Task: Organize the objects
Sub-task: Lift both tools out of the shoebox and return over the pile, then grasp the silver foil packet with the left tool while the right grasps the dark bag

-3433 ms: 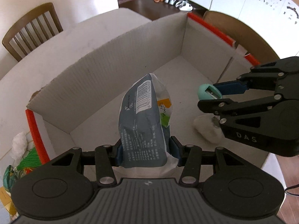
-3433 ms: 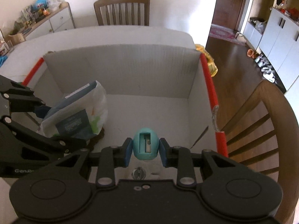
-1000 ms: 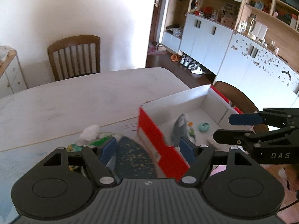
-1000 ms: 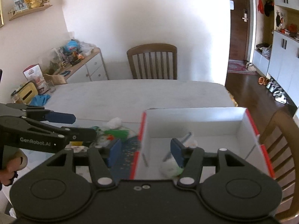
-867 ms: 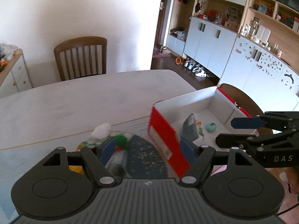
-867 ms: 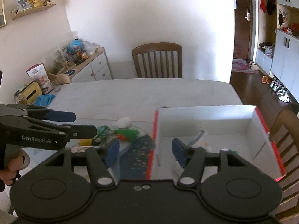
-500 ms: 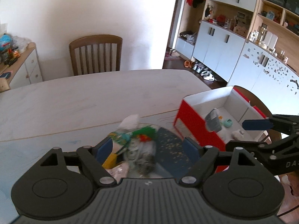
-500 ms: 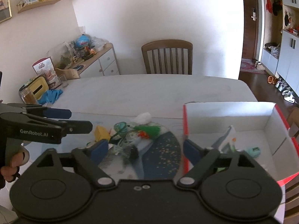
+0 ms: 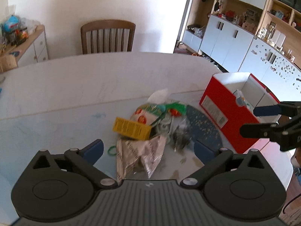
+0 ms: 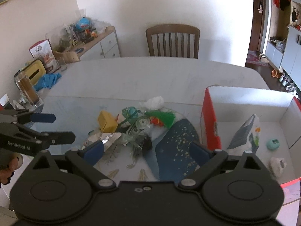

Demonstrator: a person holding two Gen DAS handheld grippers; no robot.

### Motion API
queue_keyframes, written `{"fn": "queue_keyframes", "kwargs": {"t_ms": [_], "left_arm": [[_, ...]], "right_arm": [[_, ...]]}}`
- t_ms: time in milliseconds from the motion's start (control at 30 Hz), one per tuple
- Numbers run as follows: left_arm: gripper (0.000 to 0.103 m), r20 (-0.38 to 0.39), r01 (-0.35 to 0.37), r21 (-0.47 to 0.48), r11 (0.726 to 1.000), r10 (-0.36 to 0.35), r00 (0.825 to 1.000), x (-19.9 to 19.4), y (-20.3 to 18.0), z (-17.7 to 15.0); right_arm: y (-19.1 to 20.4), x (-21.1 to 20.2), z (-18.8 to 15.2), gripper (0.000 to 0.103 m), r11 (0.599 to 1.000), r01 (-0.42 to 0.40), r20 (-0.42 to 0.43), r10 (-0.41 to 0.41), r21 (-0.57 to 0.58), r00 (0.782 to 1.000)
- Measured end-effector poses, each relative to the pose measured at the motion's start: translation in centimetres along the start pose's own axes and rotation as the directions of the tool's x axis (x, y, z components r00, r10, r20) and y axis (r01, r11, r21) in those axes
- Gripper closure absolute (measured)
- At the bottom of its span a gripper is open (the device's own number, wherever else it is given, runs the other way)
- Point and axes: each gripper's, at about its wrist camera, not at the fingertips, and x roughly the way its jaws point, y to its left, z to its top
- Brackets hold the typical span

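A pile of loose objects lies mid-table: a yellow box [image 9: 131, 128] [image 10: 107, 122], a silver foil packet [image 9: 139, 151] [image 10: 102, 140], a green tassel [image 10: 163, 119], a white tissue wad [image 10: 154, 101] and a dark clump [image 10: 146, 143]. A red and white cardboard box [image 9: 222, 111] [image 10: 210, 120] stands to the right; inside it are a grey-blue snack bag [image 10: 244, 133], a teal sharpener [image 10: 273, 144] and a white lump [image 10: 277, 164]. My left gripper [image 9: 148, 149] is open and empty above the pile. My right gripper [image 10: 146, 150] is open and empty, between pile and box.
A dark blue speckled mat [image 10: 175, 146] lies under the pile's right side. A wooden chair [image 10: 172, 40] stands at the table's far side. A jar [image 10: 26, 88], a yellow tissue box [image 10: 35, 72] and a blue cloth [image 10: 48, 80] sit at the table's left edge.
Both grippers have let go of the snack bag and sharpener in the box, pulled back up and swung left toward the pile. Both jaws have opened wider.
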Motion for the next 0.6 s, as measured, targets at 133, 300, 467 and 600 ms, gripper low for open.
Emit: {"fn": "queue_keyframes", "kwargs": {"t_ms": [133,300,467,600], "left_arm": [[0.000,-0.030,0.006,-0.007,1.000,-0.007,1.000,1.6,1.2,-1.0],[0.000,-0.045,0.021,0.018,1.000,-0.020,0.999,3.6,1.9,-2.0],[0.000,-0.080,0.036,0.021,0.999,-0.034,0.996,5.8,2.2,-2.4],[0.000,-0.099,0.038,0.025,0.999,-0.035,0.994,7.3,2.2,-2.6]], "right_arm": [[0.2,1.8,0.2,0.006,1.000,0.009,-0.026,-0.009,0.002,1.000],[0.5,4.3,0.4,0.006,1.000,0.027,-0.056,-0.027,-0.002,0.998],[0.6,6.9,0.4,0.008,0.999,0.034,-0.102,-0.034,-0.001,0.994],[0.5,8.8,0.4,0.010,0.999,0.045,-0.143,-0.045,-0.006,0.989]]}}
